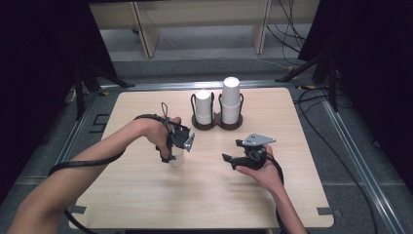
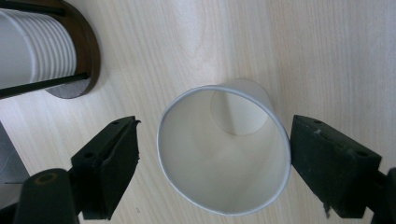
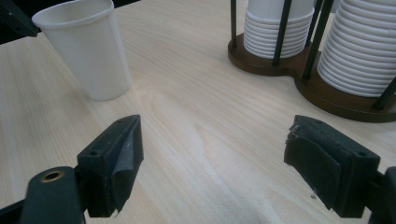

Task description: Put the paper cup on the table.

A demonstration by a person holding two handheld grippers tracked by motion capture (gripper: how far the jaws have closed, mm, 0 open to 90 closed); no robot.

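- A single white paper cup [image 1: 177, 158] stands upright on the wooden surface [image 1: 146, 204], left of centre and well clear of every edge
- The left claw [image 1: 171, 155] hangs over it with jaws spread wide; in the left gripper view the cup's rim [image 2: 223, 149] sits between them, one jaw just beside the rim, the other apart
- The right claw [image 1: 233, 160] is also spread wide, holding nothing, over bare wood
- At the far side stands a dark twin-ring holder [image 1: 217, 122] with two cup stacks [image 1: 231, 100]
- The right gripper view shows the cup's outer wall [image 3: 88, 51], and open wood between cup and holder [image 3: 299, 74]
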